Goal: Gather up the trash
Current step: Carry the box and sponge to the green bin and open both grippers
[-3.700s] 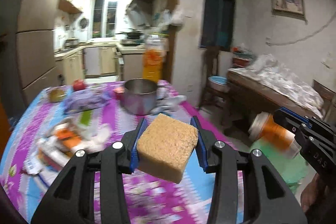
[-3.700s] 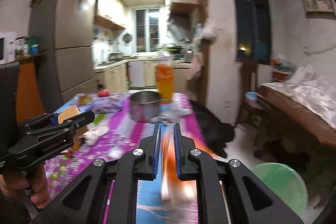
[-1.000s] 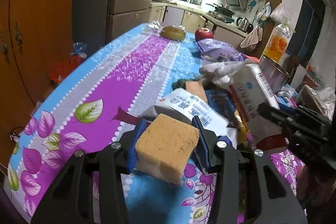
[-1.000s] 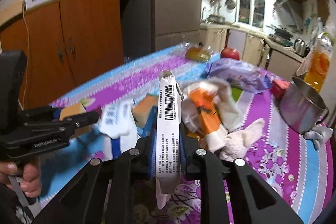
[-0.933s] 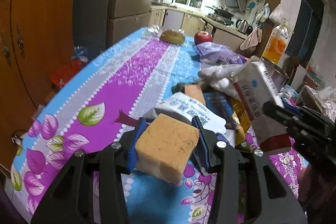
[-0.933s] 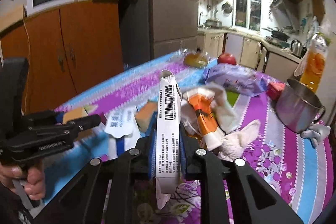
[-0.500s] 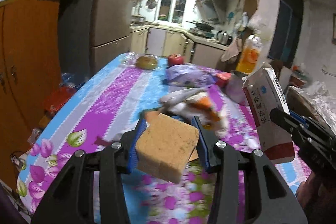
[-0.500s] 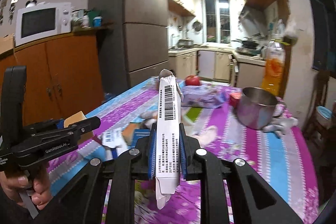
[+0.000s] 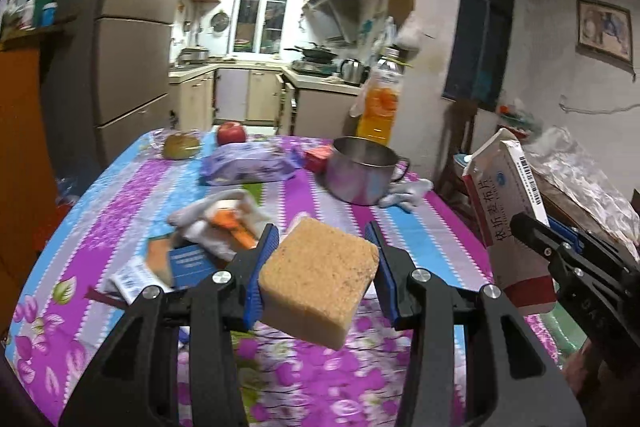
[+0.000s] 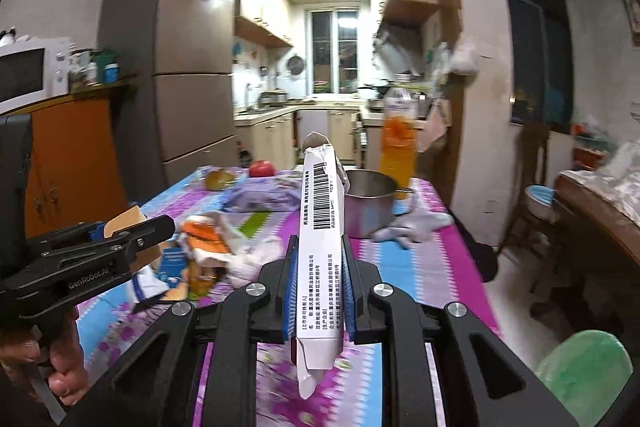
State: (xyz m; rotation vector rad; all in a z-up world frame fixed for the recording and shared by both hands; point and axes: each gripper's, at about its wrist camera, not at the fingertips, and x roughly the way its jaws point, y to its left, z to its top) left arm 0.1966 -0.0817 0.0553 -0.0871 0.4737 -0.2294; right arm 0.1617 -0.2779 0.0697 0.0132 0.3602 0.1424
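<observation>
The left gripper (image 9: 324, 273) squeezes a rough, blocky tan sponge (image 9: 318, 277). The right gripper (image 10: 318, 291) pinches a flat white cardboard box (image 10: 322, 247) above the flowery worktop (image 9: 120, 195).

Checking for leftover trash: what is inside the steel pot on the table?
Only the round steel pot's bare inner wall shows; its bottom is hidden behind the rim.

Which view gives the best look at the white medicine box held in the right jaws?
The left wrist view: the medicine box shows its broad printed face and red base. The right wrist view shows the same box edge-on, only its narrow barcode side, clamped upright.
</observation>
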